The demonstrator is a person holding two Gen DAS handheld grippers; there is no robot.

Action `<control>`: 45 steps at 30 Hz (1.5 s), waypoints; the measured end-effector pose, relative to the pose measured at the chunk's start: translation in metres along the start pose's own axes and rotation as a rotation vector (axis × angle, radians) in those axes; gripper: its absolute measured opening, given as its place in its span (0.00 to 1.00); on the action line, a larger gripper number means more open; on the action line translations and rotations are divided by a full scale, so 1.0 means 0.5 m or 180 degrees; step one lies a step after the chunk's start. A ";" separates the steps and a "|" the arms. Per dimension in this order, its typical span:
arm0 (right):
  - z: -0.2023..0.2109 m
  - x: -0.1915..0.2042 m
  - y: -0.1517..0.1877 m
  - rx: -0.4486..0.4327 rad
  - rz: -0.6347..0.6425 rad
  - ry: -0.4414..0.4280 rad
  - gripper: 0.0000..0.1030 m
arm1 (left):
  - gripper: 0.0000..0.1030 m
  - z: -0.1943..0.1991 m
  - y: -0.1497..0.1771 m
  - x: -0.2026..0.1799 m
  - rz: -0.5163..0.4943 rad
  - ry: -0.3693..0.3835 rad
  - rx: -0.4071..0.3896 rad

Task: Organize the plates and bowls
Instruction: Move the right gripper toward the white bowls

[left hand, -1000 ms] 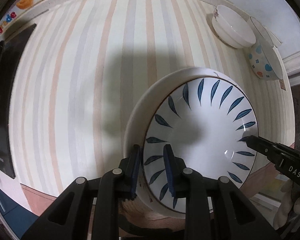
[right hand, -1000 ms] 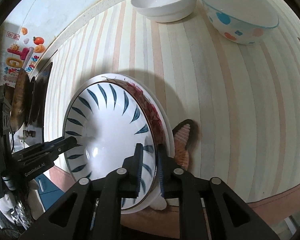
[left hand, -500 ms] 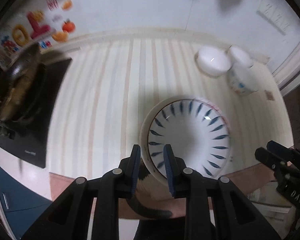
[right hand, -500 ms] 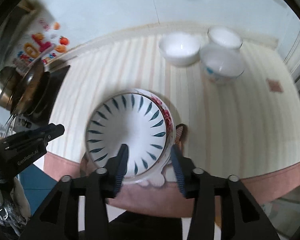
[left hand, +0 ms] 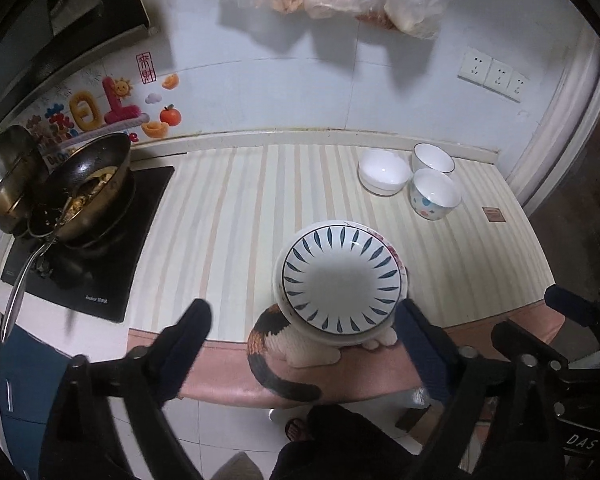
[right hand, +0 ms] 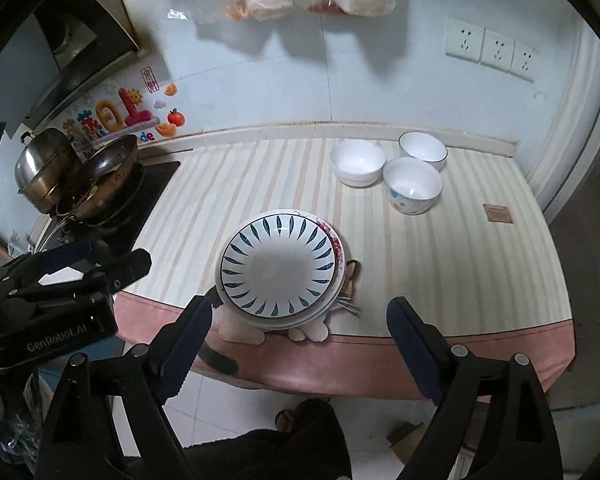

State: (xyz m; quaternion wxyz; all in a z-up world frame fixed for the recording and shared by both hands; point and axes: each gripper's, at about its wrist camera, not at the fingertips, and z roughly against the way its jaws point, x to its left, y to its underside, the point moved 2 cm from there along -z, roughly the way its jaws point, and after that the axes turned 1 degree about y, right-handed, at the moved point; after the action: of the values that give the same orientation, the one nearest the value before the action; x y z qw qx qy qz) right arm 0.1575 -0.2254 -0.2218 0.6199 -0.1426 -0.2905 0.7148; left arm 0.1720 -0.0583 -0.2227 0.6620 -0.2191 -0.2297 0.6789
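With both claws wide and empty, the plate stack [left hand: 342,280] sits free at the counter's [left hand: 236,208] front edge, on a cat-shaped mat [left hand: 284,340]. Left claw [left hand: 300,344] and right claw [right hand: 300,344] have just been opening; nothing between the jaws of either, both hang above and in front of the stack.

Plates look done: blue-leaf plate on top, a floral rim showing under it on the right side. Stack is slightly offset, not concentric.

Three bowls [right hand: 396,172] at the back right, close together, upright, not nested. My read: those are next.

Tips:
- Take one bowl by the rim, one pad inside, one outside.
- The spotted bowl [right hand: 412,190] is nearest, so start there or use it as the base.
- Lift clear of its neighbours before moving sideways; they nearly touch.
- Lower straight into the base bowl, release only when seated.
- Keep away from the wok [left hand: 88,192] at left.
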 end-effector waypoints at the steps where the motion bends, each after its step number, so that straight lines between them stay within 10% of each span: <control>1: 0.008 0.000 0.004 -0.0012 0.0006 0.0010 0.90 | 0.94 0.008 0.005 -0.003 -0.0002 0.0003 -0.0006; 16: -0.039 -0.120 -0.061 0.0043 -0.0338 -0.0310 0.91 | 0.94 -0.045 -0.057 -0.046 -0.0009 -0.0067 -0.0012; 26: -0.335 -0.336 -0.285 0.0527 -0.0803 -0.0698 0.91 | 0.94 -0.338 -0.281 -0.114 0.0054 0.0092 0.0535; 29: -0.430 -0.377 -0.365 0.0619 -0.0745 -0.0742 0.89 | 0.77 -0.443 -0.334 -0.130 0.0111 0.0254 0.0765; 35: -0.678 -0.411 -0.490 0.1190 -0.0466 -0.0745 0.58 | 0.51 -0.632 -0.389 -0.141 0.0390 0.0383 0.1202; 45: -0.872 -0.399 -0.485 0.1732 -0.0147 -0.0561 0.13 | 0.19 -0.793 -0.369 -0.161 0.0660 0.0577 0.1705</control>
State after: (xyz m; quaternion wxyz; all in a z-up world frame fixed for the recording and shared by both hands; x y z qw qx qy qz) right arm 0.6363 -0.2997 -0.4543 0.6238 0.0984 -0.1439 0.7619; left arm 0.5600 -0.1268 -0.4287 0.6412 -0.1187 0.0413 0.7570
